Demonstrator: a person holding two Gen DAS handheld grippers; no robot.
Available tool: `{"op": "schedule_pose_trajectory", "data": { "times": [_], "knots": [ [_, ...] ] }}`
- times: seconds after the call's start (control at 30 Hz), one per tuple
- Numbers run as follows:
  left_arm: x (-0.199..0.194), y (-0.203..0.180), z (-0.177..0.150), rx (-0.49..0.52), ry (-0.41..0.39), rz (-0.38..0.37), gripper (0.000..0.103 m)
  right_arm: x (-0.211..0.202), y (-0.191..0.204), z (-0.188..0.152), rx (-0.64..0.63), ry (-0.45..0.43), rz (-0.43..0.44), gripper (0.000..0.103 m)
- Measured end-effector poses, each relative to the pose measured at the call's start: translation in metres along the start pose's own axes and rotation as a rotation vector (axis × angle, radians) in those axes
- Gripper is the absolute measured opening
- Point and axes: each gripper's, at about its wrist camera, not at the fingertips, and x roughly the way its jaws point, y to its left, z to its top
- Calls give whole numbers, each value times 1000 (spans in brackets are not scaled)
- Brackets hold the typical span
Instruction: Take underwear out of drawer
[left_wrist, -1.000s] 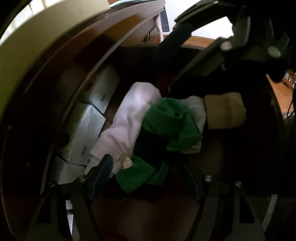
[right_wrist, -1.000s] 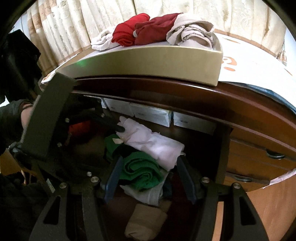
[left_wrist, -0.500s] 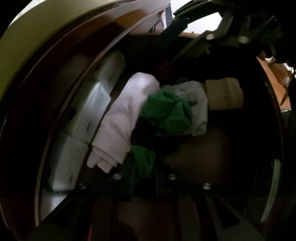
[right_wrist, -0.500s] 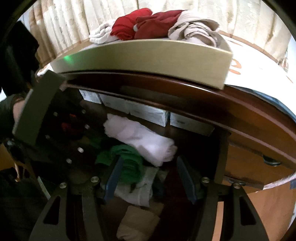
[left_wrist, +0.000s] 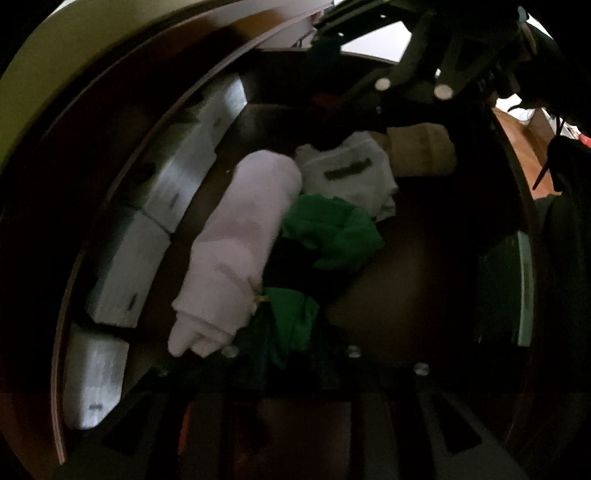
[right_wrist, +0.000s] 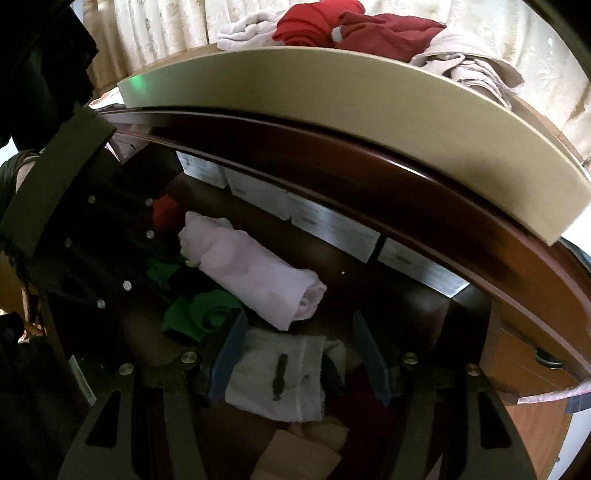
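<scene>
In the open dark wooden drawer (left_wrist: 424, 266) lie a rolled pale pink garment (left_wrist: 236, 251), green underwear (left_wrist: 332, 229), white patterned underwear (left_wrist: 347, 173) and a folded beige piece (left_wrist: 421, 147). My left gripper (left_wrist: 291, 332) has a fold of the green underwear pinched between its narrow jaws, which are opening slightly. My right gripper (right_wrist: 301, 354) stands open just above the white patterned underwear (right_wrist: 280, 376), one blue pad on each side and neither touching it. The pink roll (right_wrist: 255, 277) lies just beyond it.
White boxes (right_wrist: 332, 229) line the drawer's back wall. On the cabinet top sits a beige tray (right_wrist: 332, 96) holding red garments (right_wrist: 369, 29) and pale ones. A lower drawer's handle (right_wrist: 546, 358) shows at the right. Curtains hang behind.
My left jaws, wide a second ago, have closed on the green underwear's near fold. The right gripper, still open, has shifted from over the green piece to over the white patterned underwear.
</scene>
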Motion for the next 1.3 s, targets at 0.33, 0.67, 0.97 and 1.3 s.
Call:
{"op": "schedule_pose_trajectory", "data": {
  "times": [0.33,0.67,0.97,1.3],
  "knots": [
    [20,17,16,34,50,-34,40,-6,-5,0,11,0,-9,63],
    [-53,27,-7,-51,-112,-69,19,-3,-9,-2,18,-1,1,63],
    [-76,50,-46,-226,-179,-112,19,11,12,6,-71,34,4,63],
    [-74,73,-40,-318,-271,-129,19,22,28,12,-118,62,22,63]
  ]
}}
